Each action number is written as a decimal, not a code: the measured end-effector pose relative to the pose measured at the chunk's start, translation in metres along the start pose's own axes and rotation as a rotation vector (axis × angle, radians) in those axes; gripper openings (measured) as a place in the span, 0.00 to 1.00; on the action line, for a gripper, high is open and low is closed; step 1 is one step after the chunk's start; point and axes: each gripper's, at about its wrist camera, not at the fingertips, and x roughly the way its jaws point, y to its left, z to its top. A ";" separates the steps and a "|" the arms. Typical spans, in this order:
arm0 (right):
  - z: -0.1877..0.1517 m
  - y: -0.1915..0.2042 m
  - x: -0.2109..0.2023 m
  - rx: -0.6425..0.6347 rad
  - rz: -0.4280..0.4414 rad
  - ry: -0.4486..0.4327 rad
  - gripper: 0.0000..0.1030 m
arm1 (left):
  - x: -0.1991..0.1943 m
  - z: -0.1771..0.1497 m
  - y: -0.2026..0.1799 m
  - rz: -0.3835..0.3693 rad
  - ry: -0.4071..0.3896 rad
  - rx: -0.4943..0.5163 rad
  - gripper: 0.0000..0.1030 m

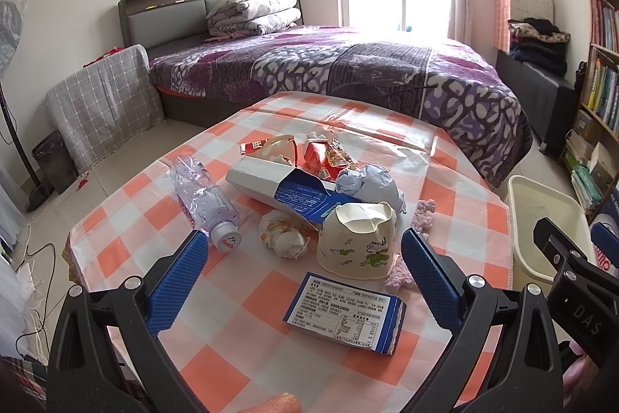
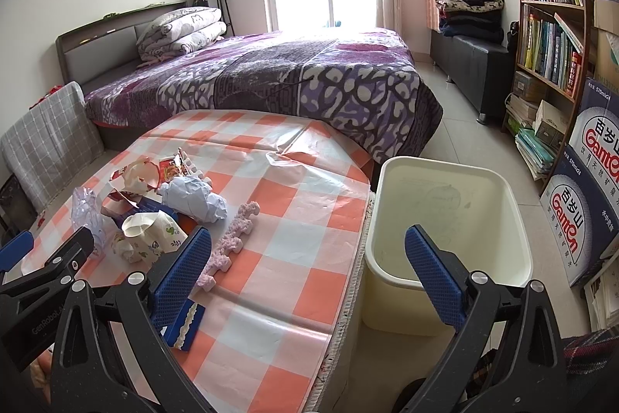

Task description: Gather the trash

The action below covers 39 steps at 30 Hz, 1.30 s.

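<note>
Trash heaped mid-table (image 1: 247, 366). From left: crushed bottle (image 1: 201, 200), light and slippery, best pinched near the cap; crumpled wrapper (image 1: 284, 235), soft; dented paper cup (image 1: 358, 242), flimsy, best taken by the rim; flat packet (image 1: 344, 314), thin, awkward to lift. Left gripper (image 1: 305, 277) spread wide, empty, above the packet. Right gripper (image 2: 309, 273) likewise agape, empty. Only the right view shows inside the empty bin (image 2: 499, 196) beside the table; bottle cap clear only in the left.

— What sort of place is this?
— A home bedroom: beyond the claws, a bed (image 1: 348, 72) with folded quilts (image 1: 253, 11), a packed bookshelf (image 2: 549, 26), and stacked clothes (image 2: 470, 14).
</note>
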 end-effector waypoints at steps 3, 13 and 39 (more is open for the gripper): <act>0.000 -0.001 0.000 0.001 0.000 0.004 0.93 | 0.000 0.000 0.000 0.000 -0.001 -0.001 0.94; 0.008 0.013 0.001 0.034 0.042 0.046 0.93 | 0.019 0.013 0.039 -0.012 0.111 -0.133 0.94; 0.040 0.113 0.090 -0.504 0.498 0.366 0.93 | 0.184 0.082 0.103 -0.160 0.634 -0.512 0.94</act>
